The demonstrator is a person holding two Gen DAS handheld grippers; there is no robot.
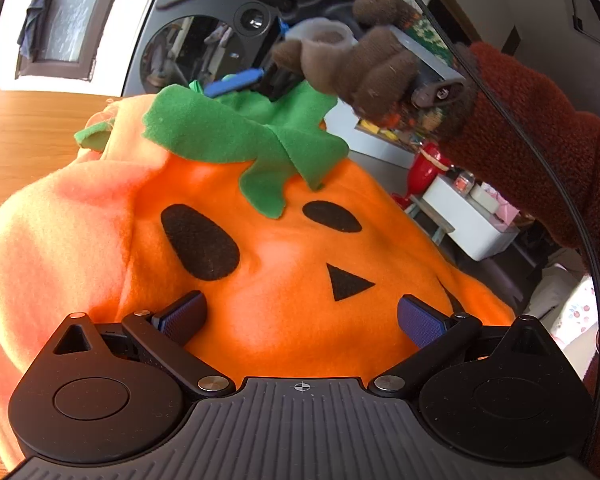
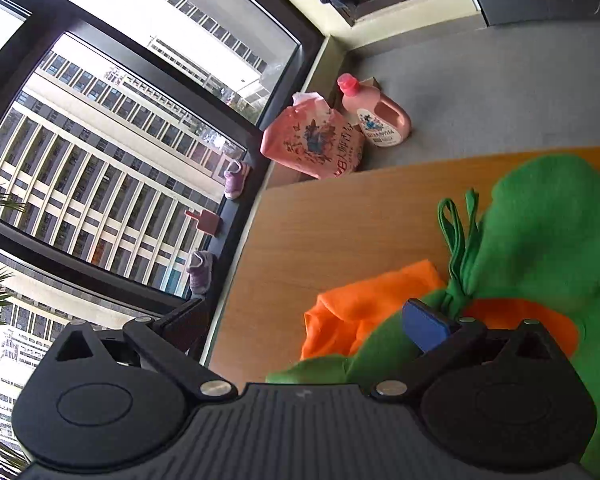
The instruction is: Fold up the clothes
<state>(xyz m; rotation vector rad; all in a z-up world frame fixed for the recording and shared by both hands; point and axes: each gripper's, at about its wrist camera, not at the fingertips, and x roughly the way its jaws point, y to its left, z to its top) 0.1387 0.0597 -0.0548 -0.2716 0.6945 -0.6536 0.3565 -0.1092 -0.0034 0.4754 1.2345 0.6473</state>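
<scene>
In the left wrist view, the left gripper stood with its blue-padded fingers spread wide, hovering over the orange pumpkin costume, which lay heaped on the wooden table with its black felt eyes and nose facing up. Its green collar sat at the far end, and there the right gripper, held by a person's gloved hand, reached down to the green fabric; whether it pinched the cloth could not be told from here. A washing machine stood behind the table. In the right wrist view, only one blue pad showed, pressed against the green collar with orange fabric beside it; the other finger appeared bare and lay off the cloth, so the grip could not be judged. A pink detergent bottle and a pink refill pouch stood on the floor beyond the table.
</scene>
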